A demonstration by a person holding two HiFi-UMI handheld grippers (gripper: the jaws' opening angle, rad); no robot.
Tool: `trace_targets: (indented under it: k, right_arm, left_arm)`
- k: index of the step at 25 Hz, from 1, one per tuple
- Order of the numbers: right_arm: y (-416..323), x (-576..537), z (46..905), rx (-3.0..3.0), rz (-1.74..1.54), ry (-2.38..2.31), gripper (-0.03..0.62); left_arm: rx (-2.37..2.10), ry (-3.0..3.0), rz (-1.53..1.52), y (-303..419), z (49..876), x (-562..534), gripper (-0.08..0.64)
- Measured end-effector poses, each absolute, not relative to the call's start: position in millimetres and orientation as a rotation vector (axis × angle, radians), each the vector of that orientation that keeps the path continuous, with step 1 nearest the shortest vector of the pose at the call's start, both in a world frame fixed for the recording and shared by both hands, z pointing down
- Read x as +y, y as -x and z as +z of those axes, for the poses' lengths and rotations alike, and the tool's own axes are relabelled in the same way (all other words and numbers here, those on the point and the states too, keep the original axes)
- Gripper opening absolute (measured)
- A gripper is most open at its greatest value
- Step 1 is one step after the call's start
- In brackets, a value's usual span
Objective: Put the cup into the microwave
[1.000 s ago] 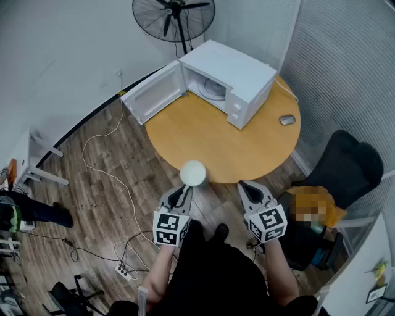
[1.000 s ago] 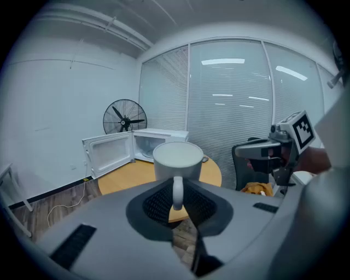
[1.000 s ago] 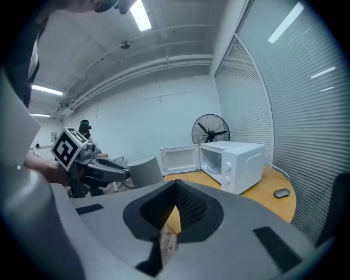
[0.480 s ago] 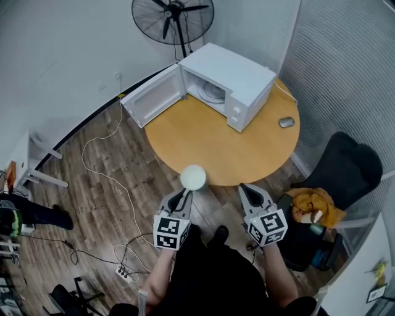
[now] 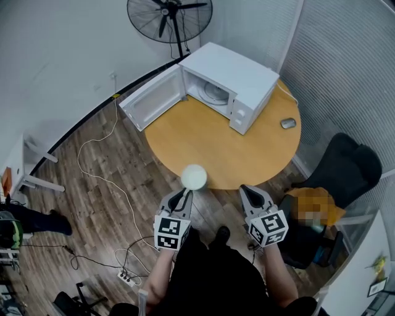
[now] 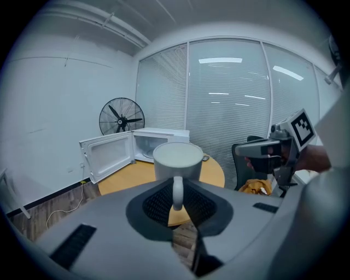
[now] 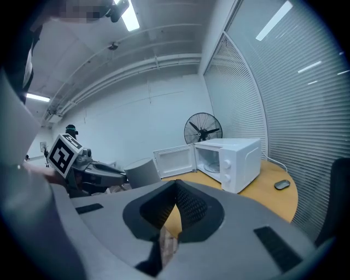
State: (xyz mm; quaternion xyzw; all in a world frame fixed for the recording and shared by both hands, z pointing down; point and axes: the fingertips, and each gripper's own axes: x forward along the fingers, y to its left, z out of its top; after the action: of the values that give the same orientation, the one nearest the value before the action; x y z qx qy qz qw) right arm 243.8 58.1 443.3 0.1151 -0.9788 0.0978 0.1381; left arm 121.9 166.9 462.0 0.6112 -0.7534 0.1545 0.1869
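A white cup [image 5: 194, 176] hangs upright over the near edge of the round wooden table [image 5: 210, 139]. My left gripper [image 5: 184, 195] is shut on its handle [image 6: 178, 192], with the cup body [image 6: 178, 161] standing just beyond the jaws. My right gripper [image 5: 249, 192] is beside it on the right, off the table's near edge, shut with nothing between its jaws [image 7: 174, 188]. The white microwave [image 5: 233, 77] stands at the far side of the table with its door [image 5: 151, 99] swung wide open and the turntable visible inside. The right gripper view shows the cup [image 7: 143, 171] at the left.
A computer mouse [image 5: 287, 123] lies on the table to the right of the microwave. A floor fan [image 5: 168, 15] stands behind the microwave. A black chair [image 5: 345, 166] with orange cloth stands at the right. Cables and a power strip [image 5: 126, 278] lie on the wood floor at the left.
The head view has drifted slightly. Both grippers and the cup have shifted only a little near the table's front edge, and the grip on the handle is unchanged.
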Motion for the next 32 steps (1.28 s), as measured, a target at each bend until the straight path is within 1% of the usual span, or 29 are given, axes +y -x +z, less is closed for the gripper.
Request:
trace_targets:
  k: [17,32]
  right_arm:
    - [-148.5,69.2,440.8,-2.764,0.322,-0.575,0.009]
    - [-104.3,103.9,455.7,-2.711,0.454,-0.69,0.009]
  left_arm:
    - [-1.963,-1.928,0.481,-17.4,462.2,156.2,0.041]
    - [-1.802,-2.037,0.509,20.6,477.4,174.5,0.043]
